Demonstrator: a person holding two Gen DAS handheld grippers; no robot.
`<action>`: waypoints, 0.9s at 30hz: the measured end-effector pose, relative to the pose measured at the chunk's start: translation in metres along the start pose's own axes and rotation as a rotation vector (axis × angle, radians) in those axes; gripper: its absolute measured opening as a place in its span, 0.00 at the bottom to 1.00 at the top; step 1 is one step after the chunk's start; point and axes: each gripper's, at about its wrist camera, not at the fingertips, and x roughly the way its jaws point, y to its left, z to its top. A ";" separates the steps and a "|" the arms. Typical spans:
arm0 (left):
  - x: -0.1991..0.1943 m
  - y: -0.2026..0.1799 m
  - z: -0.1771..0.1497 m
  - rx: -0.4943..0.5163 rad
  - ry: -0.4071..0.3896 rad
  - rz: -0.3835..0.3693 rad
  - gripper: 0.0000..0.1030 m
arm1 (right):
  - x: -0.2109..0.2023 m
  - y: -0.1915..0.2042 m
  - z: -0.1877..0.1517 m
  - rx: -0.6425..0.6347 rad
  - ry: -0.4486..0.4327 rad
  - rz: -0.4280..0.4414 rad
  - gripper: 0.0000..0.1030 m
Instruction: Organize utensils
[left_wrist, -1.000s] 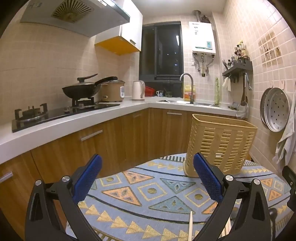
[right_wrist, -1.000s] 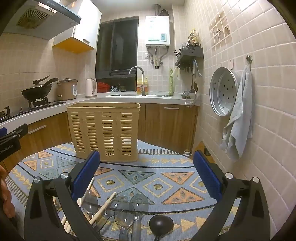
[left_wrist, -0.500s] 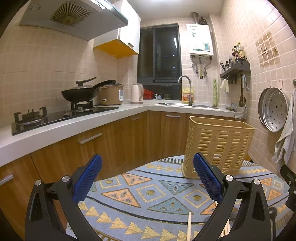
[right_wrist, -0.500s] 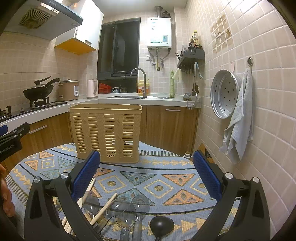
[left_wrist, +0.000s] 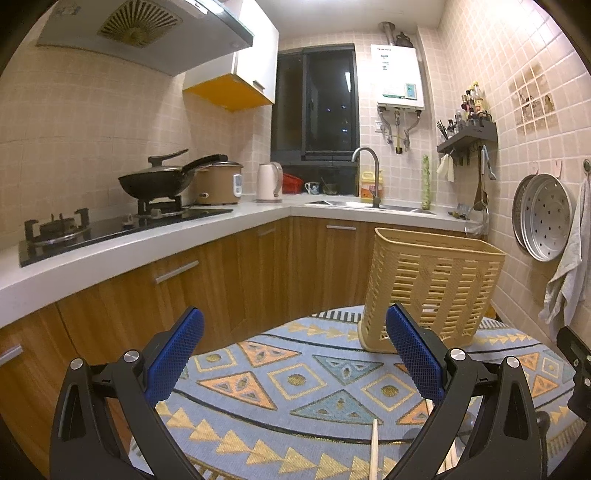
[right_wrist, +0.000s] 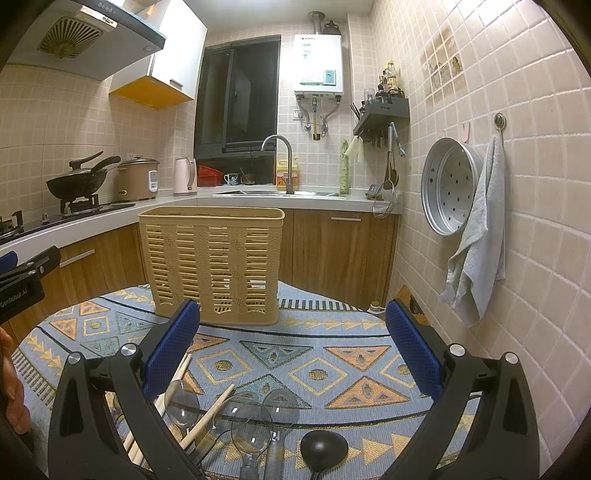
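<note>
A tan slotted utensil basket (right_wrist: 214, 262) stands upright at the far side of a round table with a patterned cloth (right_wrist: 314, 354); it also shows in the left wrist view (left_wrist: 432, 288). Near the front edge lie clear plastic spoons (right_wrist: 251, 424), wooden chopsticks (right_wrist: 207, 417) and a black ladle (right_wrist: 323, 448). My right gripper (right_wrist: 291, 354) is open and empty, hovering above these utensils. My left gripper (left_wrist: 293, 362) is open and empty over the table's left part, with a chopstick tip (left_wrist: 373, 450) below it.
The left gripper's body (right_wrist: 26, 280) shows at the left edge of the right wrist view. Wooden cabinets and a white counter (left_wrist: 129, 251) with stove, wok (left_wrist: 155, 181) and sink stand behind the table. A steel steamer tray (right_wrist: 450, 184) and a towel (right_wrist: 476, 236) hang on the right wall.
Both views have tilted up slightly, so the basket and table sit a little lower in frame. Both grippers stay open and empty.
</note>
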 end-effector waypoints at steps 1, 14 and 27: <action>0.000 0.000 0.000 -0.001 0.001 -0.001 0.93 | 0.000 0.000 0.000 0.000 0.000 0.000 0.93; -0.002 0.000 0.001 0.006 -0.006 -0.010 0.93 | 0.002 0.001 -0.001 -0.005 0.005 0.003 0.93; -0.002 0.002 0.001 0.000 -0.005 -0.012 0.93 | 0.002 0.001 -0.001 -0.008 0.003 0.004 0.93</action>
